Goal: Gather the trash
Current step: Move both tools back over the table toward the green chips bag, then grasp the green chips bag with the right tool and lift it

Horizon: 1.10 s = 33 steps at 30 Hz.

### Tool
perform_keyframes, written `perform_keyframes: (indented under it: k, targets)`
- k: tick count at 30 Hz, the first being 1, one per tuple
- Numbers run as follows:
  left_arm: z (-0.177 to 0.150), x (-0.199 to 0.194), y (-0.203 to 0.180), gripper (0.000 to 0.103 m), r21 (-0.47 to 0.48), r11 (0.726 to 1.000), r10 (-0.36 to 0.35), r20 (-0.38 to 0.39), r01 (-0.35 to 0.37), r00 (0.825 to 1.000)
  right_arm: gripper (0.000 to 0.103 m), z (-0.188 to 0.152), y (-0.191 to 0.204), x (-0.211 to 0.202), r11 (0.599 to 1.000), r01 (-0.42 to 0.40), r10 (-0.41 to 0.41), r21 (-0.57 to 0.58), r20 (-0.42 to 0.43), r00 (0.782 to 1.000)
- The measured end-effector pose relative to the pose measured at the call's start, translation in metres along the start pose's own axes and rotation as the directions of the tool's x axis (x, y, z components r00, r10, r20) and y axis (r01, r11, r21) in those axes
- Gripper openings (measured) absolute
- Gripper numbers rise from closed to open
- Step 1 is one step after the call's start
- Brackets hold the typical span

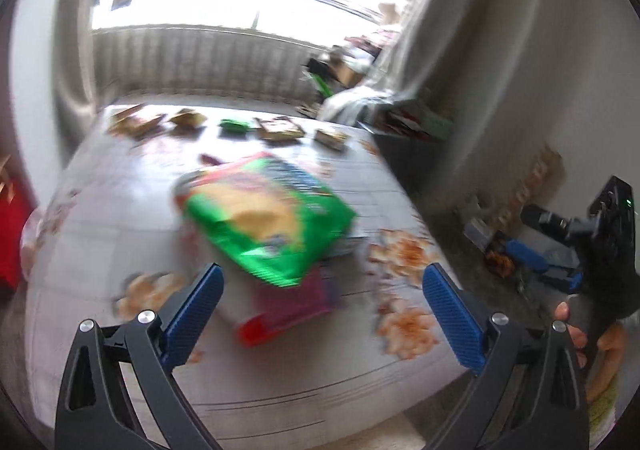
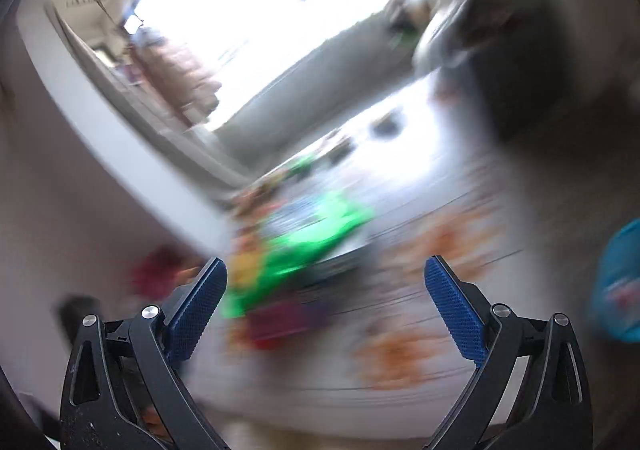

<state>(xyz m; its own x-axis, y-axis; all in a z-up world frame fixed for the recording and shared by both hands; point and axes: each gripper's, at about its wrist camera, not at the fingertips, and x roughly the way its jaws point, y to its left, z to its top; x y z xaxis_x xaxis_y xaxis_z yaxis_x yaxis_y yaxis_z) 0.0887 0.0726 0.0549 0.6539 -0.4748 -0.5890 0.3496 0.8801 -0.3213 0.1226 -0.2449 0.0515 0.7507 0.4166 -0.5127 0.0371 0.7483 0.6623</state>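
A green snack bag [image 1: 268,221] lies on a pile of flat packets, one purple and red [image 1: 280,310], in the middle of a table with a white floral cloth [image 1: 120,217]. Several small wrappers [image 1: 276,127] line its far edge. My left gripper [image 1: 322,282] is open and empty, just short of the pile. My right gripper [image 2: 326,276] is open and empty; its view is heavily blurred, with the green bag [image 2: 304,246] ahead of it. The right gripper [image 1: 608,226] and the hand holding it also show at the right of the left wrist view.
A window with a radiator [image 1: 200,57] stands behind the table. Cluttered boxes and cloth [image 1: 360,97] sit at the back right. A red object [image 1: 10,234] is at the left edge. A blue bag [image 2: 620,286] shows at the right of the right wrist view.
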Motion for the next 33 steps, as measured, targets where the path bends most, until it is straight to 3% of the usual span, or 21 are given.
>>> perform_keyframes:
  k: [2, 5, 11, 16, 21, 26, 29, 33]
  targets:
    - [-0.004, -0.003, 0.019, 0.097, -0.034, 0.999, 0.032, 0.014, -0.031, 0.999, 0.088, 0.001, 0.006, 0.033, 0.993, -0.094, 0.099, 0.074, -0.073, 0.992]
    - [-0.008, -0.005, 0.041, 0.097, -0.064, 0.997, 0.053, 0.028, -0.052, 0.998, 0.080, 0.002, 0.007, 0.076, 0.976, -0.133, 0.159, 0.173, -0.151, 0.976]
    - [-0.012, 0.001, 0.071, 0.097, -0.124, 0.991, 0.049, 0.053, -0.042, 0.997, 0.069, -0.003, 0.007, 0.135, 0.946, -0.102, 0.184, 0.308, -0.250, 0.951]
    - [-0.012, 0.011, 0.080, 0.097, -0.138, 0.990, 0.031, 0.054, -0.023, 0.998, 0.066, -0.006, 0.002, 0.146, 0.937, -0.071, 0.174, 0.343, -0.279, 0.945]
    - [-0.012, 0.020, 0.083, 0.097, -0.136, 0.991, 0.020, 0.052, -0.013, 0.998, 0.055, -0.009, -0.007, 0.150, 0.927, -0.073, 0.184, 0.367, -0.275, 0.944]
    - [-0.015, 0.024, 0.086, 0.097, -0.142, 0.990, 0.026, 0.044, -0.020, 0.999, 0.025, -0.012, -0.014, 0.151, 0.911, -0.097, 0.215, 0.402, -0.261, 0.941]
    - [-0.016, 0.023, 0.088, 0.097, -0.154, 0.988, 0.026, 0.047, -0.019, 0.999, 0.012, -0.013, -0.020, 0.145, 0.887, -0.148, 0.269, 0.438, -0.229, 0.935]
    - [-0.017, 0.022, 0.088, 0.097, -0.154, 0.988, 0.030, 0.046, -0.023, 0.998, 0.005, -0.007, -0.020, 0.131, 0.861, -0.240, 0.342, 0.448, -0.161, 0.926]
